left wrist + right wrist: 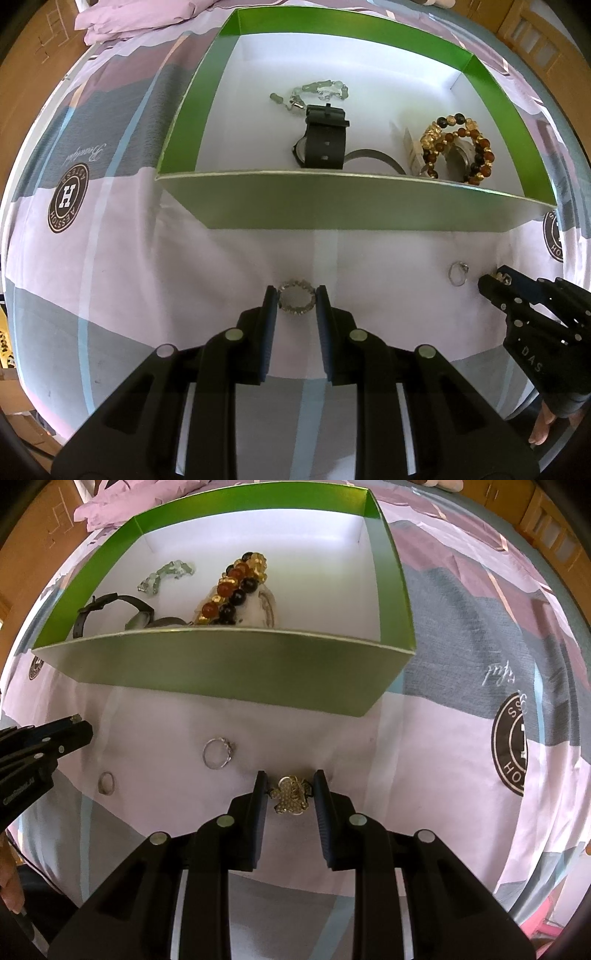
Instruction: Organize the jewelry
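Black fingers of the left gripper sit clamped around a small studded silver ring, while the right gripper pinches a gold filigree flower brooch, both low over the pink patterned bedsheet just before the green cardboard box. Either tiny piece could, I'd say, slip out on the lift over the box wall, since each grip catches only edges. A thin silver ring and a plain band lie loose between the two grippers.

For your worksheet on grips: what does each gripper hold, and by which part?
Left gripper: a beaded ring, pinched across its sides. Right gripper: a gold flower ring, by its ornament's edges.
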